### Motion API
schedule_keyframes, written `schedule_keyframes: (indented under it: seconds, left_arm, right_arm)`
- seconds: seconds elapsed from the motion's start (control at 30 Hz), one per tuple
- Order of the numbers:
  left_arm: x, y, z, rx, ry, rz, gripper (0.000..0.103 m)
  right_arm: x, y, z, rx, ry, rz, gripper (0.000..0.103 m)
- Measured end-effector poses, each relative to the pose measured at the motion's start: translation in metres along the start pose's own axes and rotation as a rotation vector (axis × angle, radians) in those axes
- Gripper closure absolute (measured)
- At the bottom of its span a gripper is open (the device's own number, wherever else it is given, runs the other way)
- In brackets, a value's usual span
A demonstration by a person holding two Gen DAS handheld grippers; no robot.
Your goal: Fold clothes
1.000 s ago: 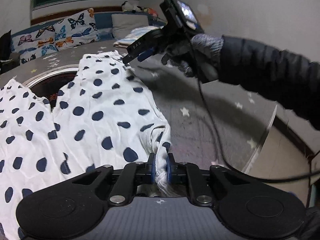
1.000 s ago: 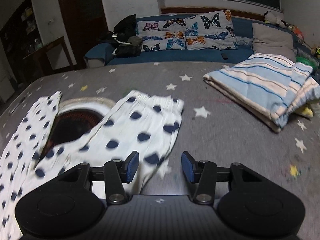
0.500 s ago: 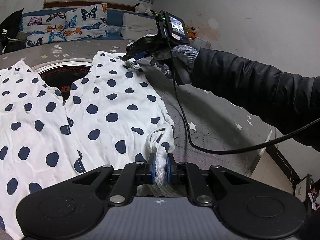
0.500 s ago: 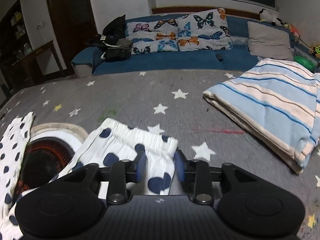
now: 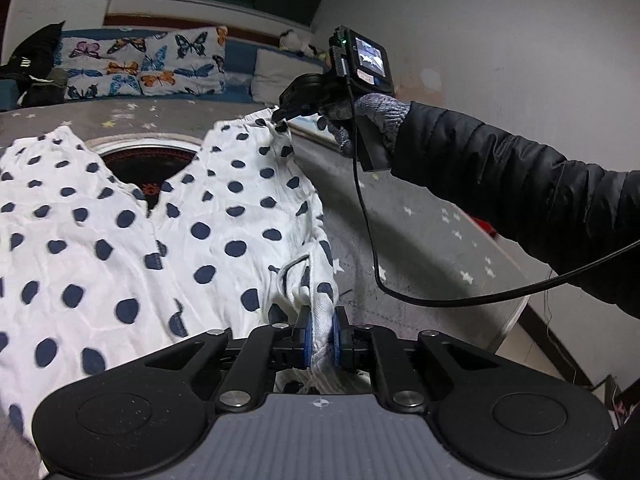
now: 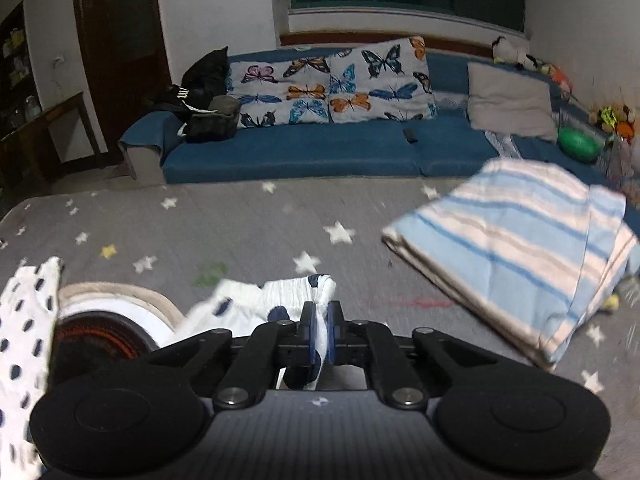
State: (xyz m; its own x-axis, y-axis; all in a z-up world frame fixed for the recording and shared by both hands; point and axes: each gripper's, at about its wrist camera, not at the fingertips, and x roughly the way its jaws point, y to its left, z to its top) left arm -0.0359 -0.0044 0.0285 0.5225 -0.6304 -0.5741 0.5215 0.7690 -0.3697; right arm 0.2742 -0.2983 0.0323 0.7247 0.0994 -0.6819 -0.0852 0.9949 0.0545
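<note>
Dim indoor light, fisheye bending with dark corners, right view motion-blurred.

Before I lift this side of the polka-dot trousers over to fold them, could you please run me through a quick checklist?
1. Left tongs shut on the polka-dot trousers near edge: ok.
2. Right tongs shut on the far cuff: ok.
3. Both grips on the same leg: ok.
4. Cloth between the grips flat: not ok, it is bunched near the left tongs.
5. Black cable off the cloth: cannot tell, it hangs beside the edge.
6. Striped blanket apart from the trousers: ok.
</note>
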Motion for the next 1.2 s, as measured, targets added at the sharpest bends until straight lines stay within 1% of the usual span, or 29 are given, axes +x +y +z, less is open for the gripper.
schedule_keyframes:
  seconds: [0.13, 0.33, 0.5, 0.57, 0.7, 0.87, 1.1, 1.2]
  left_arm:
    - [-0.025, 0.008, -0.006, -0.045, -0.052, 0.007, 0.093]
    - [-0.066, 0.028, -0.017, -0.138, -0.137, 0.020, 0.093]
    - [-0.091, 0.049, -0.029, -0.215, -0.179, 0.052, 0.093]
    - [-0.100, 0.056, -0.034, -0.244, -0.192, 0.062, 0.093]
    - [-0.115, 0.067, -0.043, -0.292, -0.216, 0.083, 0.093]
    - [-0.125, 0.076, -0.057, -0.347, -0.232, 0.108, 0.093]
    - [-0.134, 0.081, -0.074, -0.416, -0.238, 0.135, 0.093]
    - [-0.138, 0.084, -0.081, -0.445, -0.241, 0.147, 0.093]
  right_arm:
    - [-0.016, 0.029, 0.020, -0.048, -0.020, -0.002, 0.098]
    - [-0.030, 0.096, 0.053, -0.132, -0.054, 0.007, 0.098]
    - [-0.020, 0.156, 0.072, -0.175, -0.046, 0.004, 0.098]
    - [-0.014, 0.182, 0.076, -0.196, -0.046, 0.017, 0.098]
    - [0.000, 0.233, 0.079, -0.244, -0.037, 0.049, 0.098]
    - [0.019, 0.294, 0.072, -0.314, -0.010, 0.071, 0.098]
    - [0.036, 0.360, 0.059, -0.386, -0.002, 0.096, 0.098]
    - [0.042, 0.385, 0.051, -0.386, 0.014, 0.138, 0.097]
